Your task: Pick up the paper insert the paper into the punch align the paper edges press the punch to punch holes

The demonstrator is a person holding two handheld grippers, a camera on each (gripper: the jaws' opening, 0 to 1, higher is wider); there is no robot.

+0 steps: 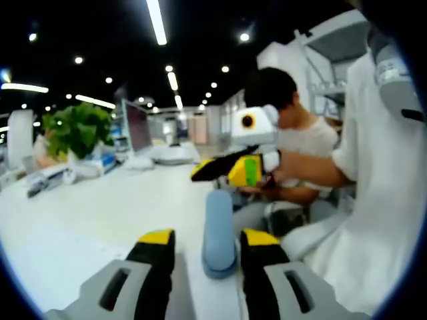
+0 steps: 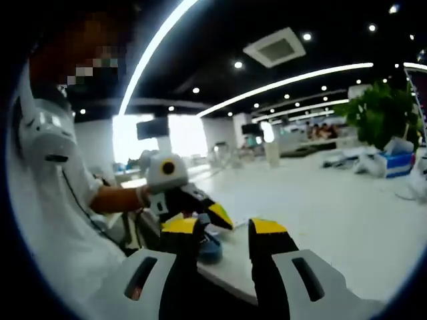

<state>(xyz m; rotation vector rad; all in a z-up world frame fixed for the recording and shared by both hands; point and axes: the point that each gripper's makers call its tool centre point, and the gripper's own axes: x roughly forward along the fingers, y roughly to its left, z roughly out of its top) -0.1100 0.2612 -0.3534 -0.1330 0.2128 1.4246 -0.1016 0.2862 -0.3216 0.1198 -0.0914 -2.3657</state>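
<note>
- There are two grippers, and each has two black jaws with yellow tips.
- In the left gripper view, the left gripper [image 1: 205,241] has its jaws set narrowly apart, one on each side of one blue punch [image 1: 219,230].
- The punch stands between the jaws at the table's near edge. I cannot tell if the jaws touch it.
- The right gripper [image 1: 230,168] comes in from the right in this view, up above the punch. A hand [image 1: 272,179] holds it. Its tips look nearly together, and a green patch sits on its side.
- In the right gripper view, the right gripper [image 2: 223,227] has its jaws a little apart, with just air between the tips.
- The left gripper [image 2: 200,210] shows there too, just past the left jaw, with a bit of the blue punch [image 2: 211,248] under it.
- I cannot make out the paper on the white table [image 1: 100,207]; it may be too pale to tell.
- There is one person in a white shirt [image 1: 373,200] close by on the right.
- There is one green plant [image 1: 77,128] far off, near the table's far edge.
- One dark monitor [image 1: 137,125] stands behind it.
- The table top is wide and bare to the left of the punch, so there is lots of room there.
- The table edge [image 2: 227,273] runs right under the right gripper's jaws.
</note>
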